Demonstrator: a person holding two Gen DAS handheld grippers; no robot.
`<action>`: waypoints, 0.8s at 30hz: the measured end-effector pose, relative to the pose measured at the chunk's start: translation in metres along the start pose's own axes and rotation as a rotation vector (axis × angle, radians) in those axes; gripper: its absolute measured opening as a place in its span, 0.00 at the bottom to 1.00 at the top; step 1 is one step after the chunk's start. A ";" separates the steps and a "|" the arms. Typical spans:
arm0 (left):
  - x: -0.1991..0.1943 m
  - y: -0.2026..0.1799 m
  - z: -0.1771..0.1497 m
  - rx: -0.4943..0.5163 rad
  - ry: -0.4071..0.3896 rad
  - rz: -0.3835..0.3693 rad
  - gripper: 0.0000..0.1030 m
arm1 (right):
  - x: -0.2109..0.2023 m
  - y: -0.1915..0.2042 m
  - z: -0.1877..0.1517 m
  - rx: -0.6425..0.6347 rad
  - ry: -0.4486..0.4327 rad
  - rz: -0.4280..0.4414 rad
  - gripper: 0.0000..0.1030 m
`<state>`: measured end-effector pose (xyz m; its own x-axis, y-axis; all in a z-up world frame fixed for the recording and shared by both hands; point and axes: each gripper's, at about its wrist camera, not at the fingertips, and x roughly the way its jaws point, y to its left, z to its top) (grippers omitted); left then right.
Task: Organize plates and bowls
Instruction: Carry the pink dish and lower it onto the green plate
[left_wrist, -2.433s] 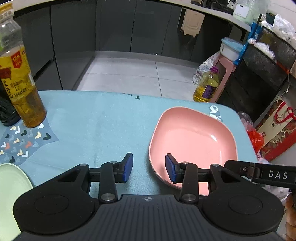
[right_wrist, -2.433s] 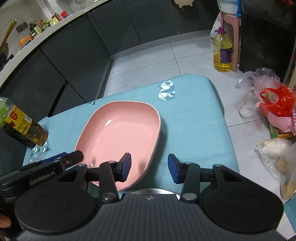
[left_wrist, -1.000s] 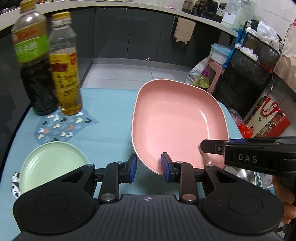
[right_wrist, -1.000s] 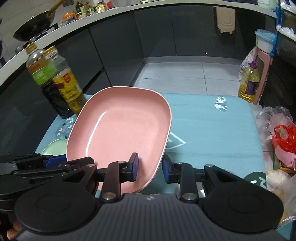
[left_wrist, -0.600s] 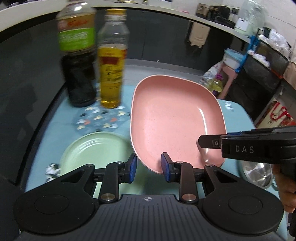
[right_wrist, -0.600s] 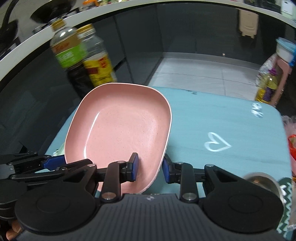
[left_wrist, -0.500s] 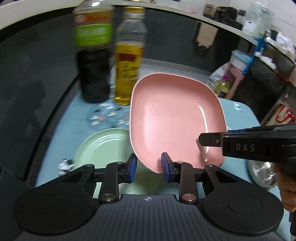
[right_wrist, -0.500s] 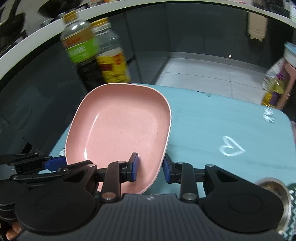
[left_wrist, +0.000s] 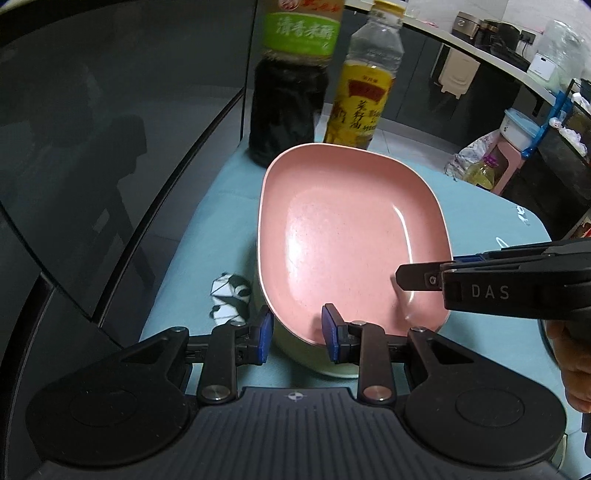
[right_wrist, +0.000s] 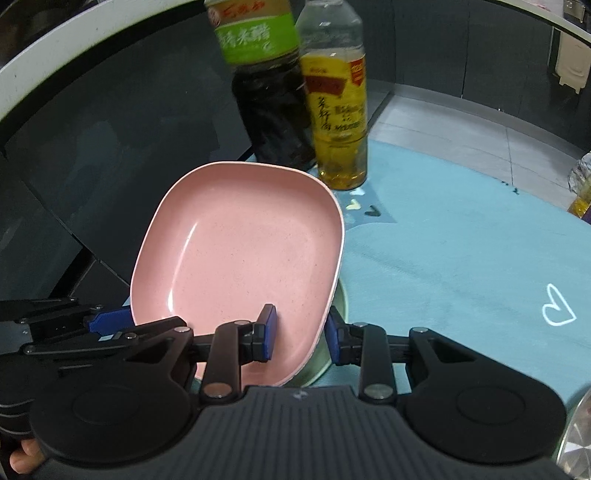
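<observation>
Between the blue pads of the left gripper (left_wrist: 297, 335): near rim of the pink squarish speckled plate (left_wrist: 351, 236), jaws clamped on it, one pad inside the well, one under the lip. Right gripper (right_wrist: 301, 338) pinches the same plate on its right-hand near edge, likewise closed on the rim. Plate held tilted, far edge raised.

Just below the plate, partly hidden: pale green round plate (left_wrist: 314, 360) on the light blue tablecloth (right_wrist: 461, 251). Pink plate hovers over it or barely touches; contact cannot be told.

Left of the left gripper, on the cloth: small black-and-white printed patch (left_wrist: 231, 299).

Beyond the plate's far edge: dark vinegar bottle with green label (right_wrist: 269, 92) and yellow oil bottle (right_wrist: 338, 110), standing side by side, close to the rim.

Handling judgement: plate looks rigid, light, matte-glossy, likely plastic or wheat-straw composite. Smooth lip, so pads may slip if the tilt grows. Rim is the only hold; two opposed near-edge grips suit it. Lower level onto the green plate, watching the bottles behind.
</observation>
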<state>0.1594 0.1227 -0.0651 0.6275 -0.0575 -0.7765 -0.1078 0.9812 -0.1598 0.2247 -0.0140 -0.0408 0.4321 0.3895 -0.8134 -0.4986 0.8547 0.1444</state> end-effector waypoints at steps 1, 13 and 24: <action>0.001 0.001 -0.001 -0.002 0.005 -0.002 0.26 | 0.002 0.001 0.000 -0.003 0.005 -0.002 0.19; 0.016 0.003 -0.011 -0.005 0.055 -0.018 0.26 | 0.012 0.002 -0.002 -0.001 0.043 -0.017 0.19; 0.018 0.004 -0.012 0.001 0.060 -0.017 0.26 | 0.018 0.000 -0.003 0.008 0.061 -0.018 0.19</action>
<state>0.1608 0.1230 -0.0871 0.5820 -0.0849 -0.8087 -0.0969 0.9802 -0.1727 0.2302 -0.0080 -0.0577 0.3943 0.3530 -0.8485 -0.4848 0.8642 0.1342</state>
